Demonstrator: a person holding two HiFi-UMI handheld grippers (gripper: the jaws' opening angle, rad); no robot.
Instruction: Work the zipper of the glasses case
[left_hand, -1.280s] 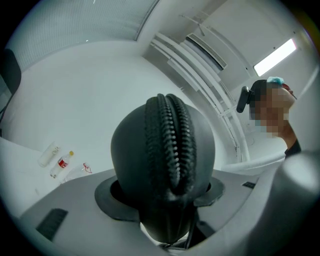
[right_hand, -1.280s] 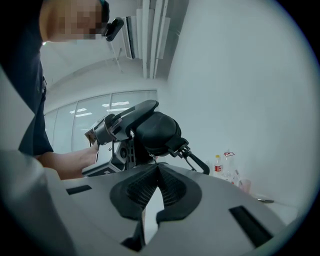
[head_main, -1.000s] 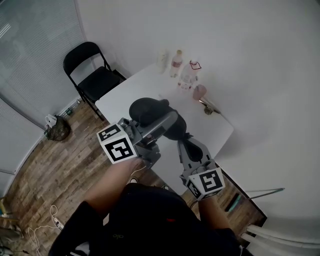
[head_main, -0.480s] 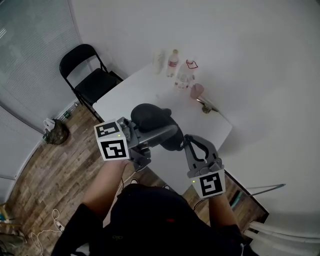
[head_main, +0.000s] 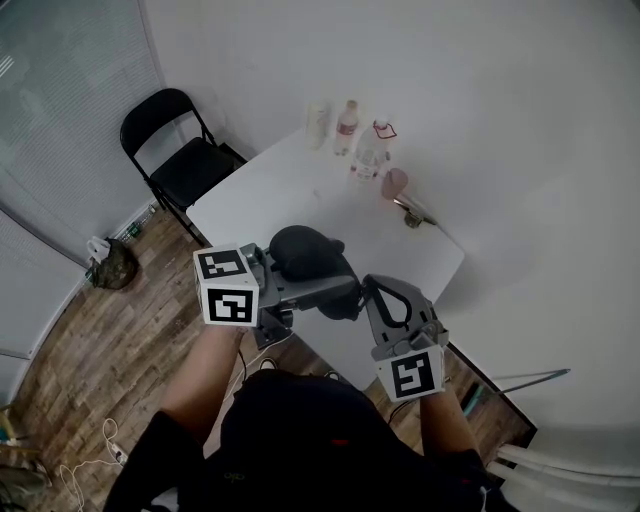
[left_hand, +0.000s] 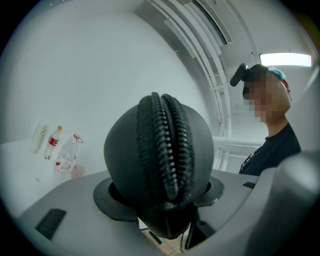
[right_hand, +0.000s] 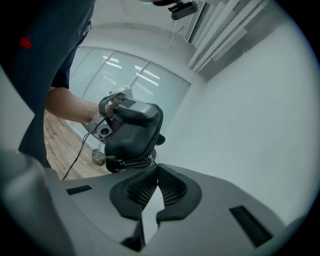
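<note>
The black oval glasses case (head_main: 303, 250) is up in the air over the table's near edge, clamped between the jaws of my left gripper (head_main: 320, 285). In the left gripper view the case (left_hand: 160, 150) fills the gap between the jaws of the left gripper (left_hand: 161, 192), its closed zipper ridge facing the camera. My right gripper (head_main: 356, 298) meets the case's near end from the right. In the right gripper view, that gripper (right_hand: 156, 167) has its tips pressed together at the case (right_hand: 132, 131), on a small metal zipper pull (right_hand: 148, 159).
The white table (head_main: 270, 190) has a white bottle (head_main: 318, 122), two clear bottles (head_main: 346, 126) and a pink cup (head_main: 396, 183) at its far side. A black folding chair (head_main: 175, 150) stands to the left on the wooden floor (head_main: 110, 340).
The left gripper has come down and tipped flatter, bringing the case lower and closer to me. The right gripper has rolled about its own axis while staying at the case's end.
</note>
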